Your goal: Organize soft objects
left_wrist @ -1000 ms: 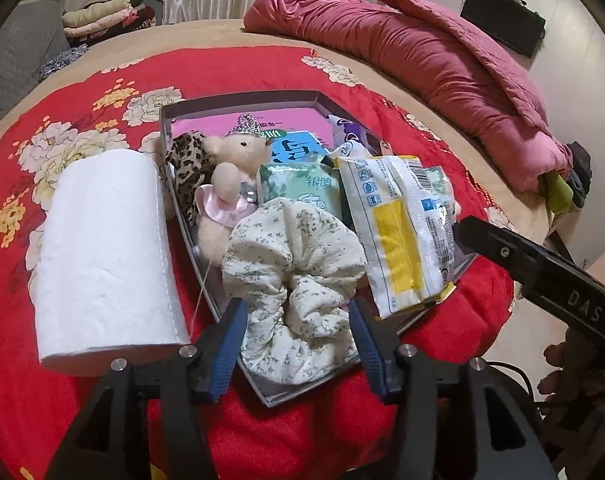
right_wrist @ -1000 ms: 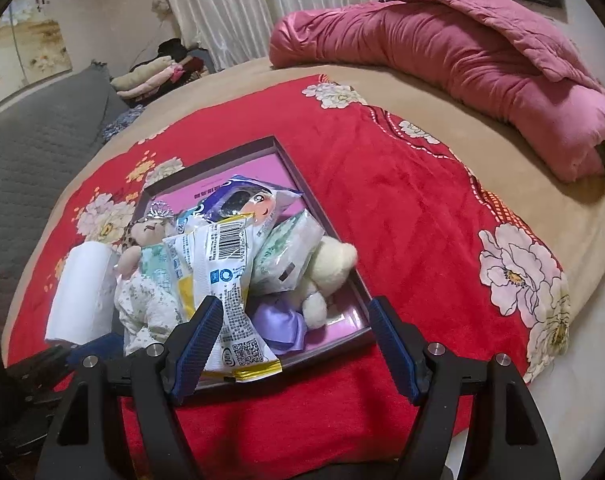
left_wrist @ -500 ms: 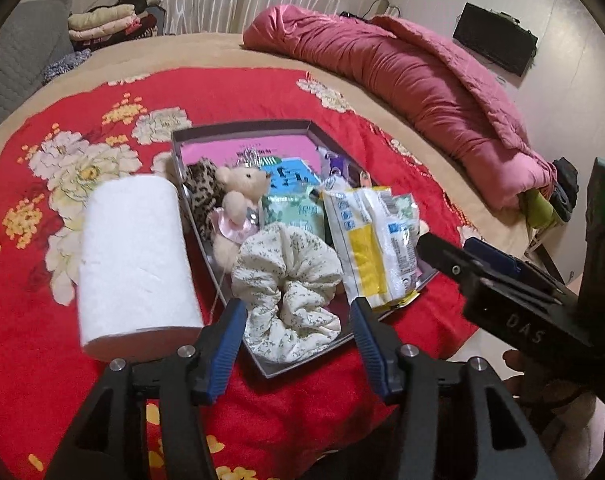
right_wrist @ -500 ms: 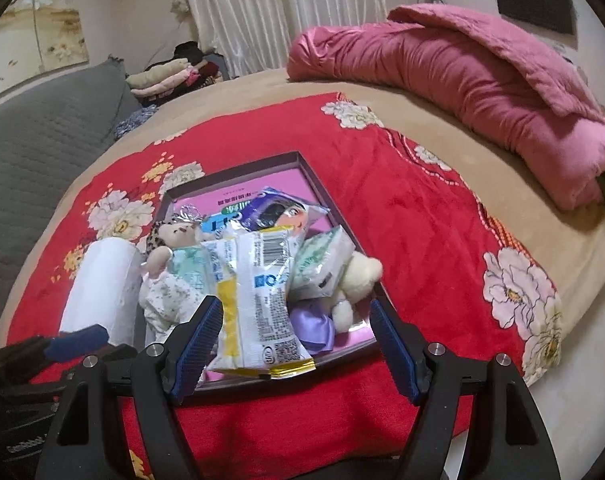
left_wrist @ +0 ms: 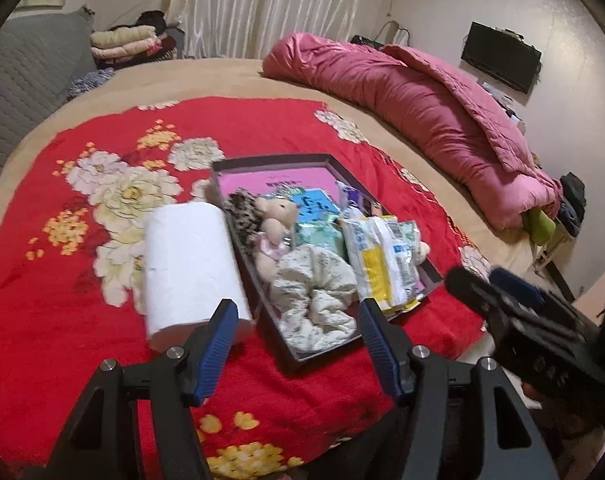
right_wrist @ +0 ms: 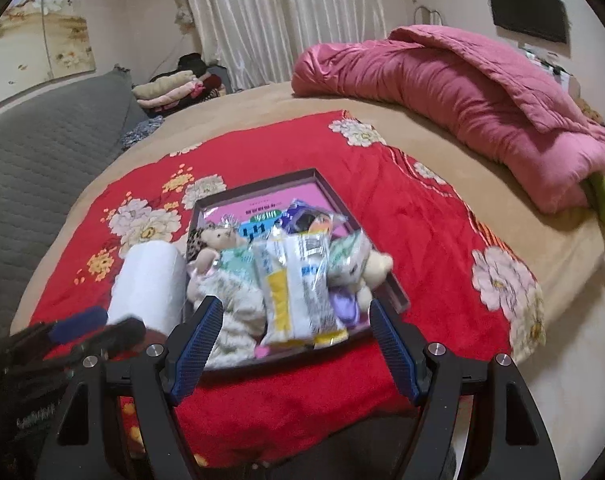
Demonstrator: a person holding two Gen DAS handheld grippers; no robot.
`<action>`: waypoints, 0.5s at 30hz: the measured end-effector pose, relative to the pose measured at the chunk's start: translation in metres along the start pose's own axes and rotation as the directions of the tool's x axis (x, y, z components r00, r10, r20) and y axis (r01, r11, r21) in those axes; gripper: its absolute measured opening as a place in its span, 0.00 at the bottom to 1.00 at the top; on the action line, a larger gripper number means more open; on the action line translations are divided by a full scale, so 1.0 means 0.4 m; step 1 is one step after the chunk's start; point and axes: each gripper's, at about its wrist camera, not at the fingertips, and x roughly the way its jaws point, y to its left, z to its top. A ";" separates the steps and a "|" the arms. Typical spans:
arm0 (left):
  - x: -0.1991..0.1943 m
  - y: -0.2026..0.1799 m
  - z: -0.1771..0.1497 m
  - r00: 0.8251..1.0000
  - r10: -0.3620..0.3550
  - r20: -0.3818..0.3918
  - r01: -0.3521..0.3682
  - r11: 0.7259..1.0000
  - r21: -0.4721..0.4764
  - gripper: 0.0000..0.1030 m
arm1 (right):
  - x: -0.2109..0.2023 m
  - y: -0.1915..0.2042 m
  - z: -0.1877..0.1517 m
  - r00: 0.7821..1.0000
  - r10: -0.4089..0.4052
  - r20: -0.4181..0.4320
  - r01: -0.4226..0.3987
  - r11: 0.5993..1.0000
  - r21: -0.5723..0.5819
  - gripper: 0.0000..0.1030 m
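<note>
Since the paper roll point(left_wrist: 192, 264) is too bulky to share the crowded box, it lies on its side on the red flowered blanket point(left_wrist: 62, 320), just beside the left wall of the box point(left_wrist: 258, 296). To its right, the soft things are packed inside so they stay together: a leopard-print piece point(left_wrist: 240, 220) and a small stuffed bear point(left_wrist: 274, 236) along the left wall, a cream flowered scrunchie point(left_wrist: 314, 300) bunched at the near end, green tissue packs point(left_wrist: 318, 236) in the middle, and a white and yellow packet point(left_wrist: 382, 264) leaning over the right side, its end hanging past the near rim. Much of the pink floor at the far end of the box is bare.

Nearest the camera, the left gripper point(left_wrist: 296, 354) hangs above the blanket with its jaws apart; they have just been opening, and nothing sits between them. Further right, the right gripper point(right_wrist: 296, 344) also stands wide and empty, short of the box. Both look pulled back, likely because the sorting is nearly finished; the roll outside may be the one thing left.
</note>
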 end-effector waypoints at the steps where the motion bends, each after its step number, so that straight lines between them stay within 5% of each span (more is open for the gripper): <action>1: -0.009 0.005 -0.001 1.000 0.011 0.005 -0.011 1.000 0.000 0.60 | -0.010 0.005 -0.010 1.000 0.003 -0.006 -0.003 1.000 0.008 0.75; 15: -0.129 0.066 -0.075 0.997 0.073 0.011 -0.072 0.995 -0.072 0.60 | -0.128 0.142 -0.117 0.998 0.061 0.007 -0.059 0.985 -0.163 0.75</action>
